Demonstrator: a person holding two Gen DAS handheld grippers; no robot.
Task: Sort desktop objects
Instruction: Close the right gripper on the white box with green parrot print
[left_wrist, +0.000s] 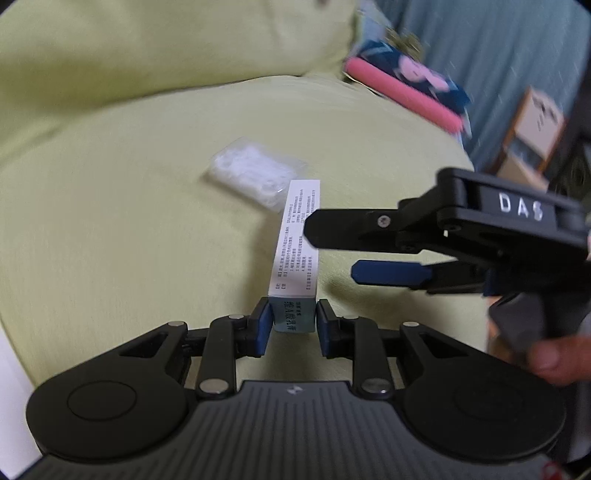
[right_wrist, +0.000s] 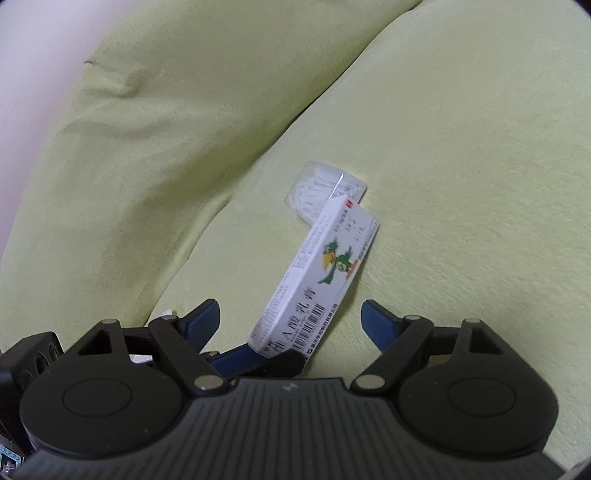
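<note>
Gripping the near end of a long white box (left_wrist: 295, 240) between the blue pads of the left gripper (left_wrist: 294, 321), out over the green cushion (left_wrist: 129, 229). Spread wide either side of it, touching nothing: right gripper (left_wrist: 328, 251). Beyond, toward the cushion's back edge: a clear plastic packet (left_wrist: 255, 175).

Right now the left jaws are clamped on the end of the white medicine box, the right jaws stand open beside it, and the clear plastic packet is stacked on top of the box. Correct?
Not quite. The clear plastic packet is not on the medicine box; it lies on the green cushion beyond the box's far end, as the left wrist view shows. The left gripper does clamp the box's end, and the right gripper is open.
</note>
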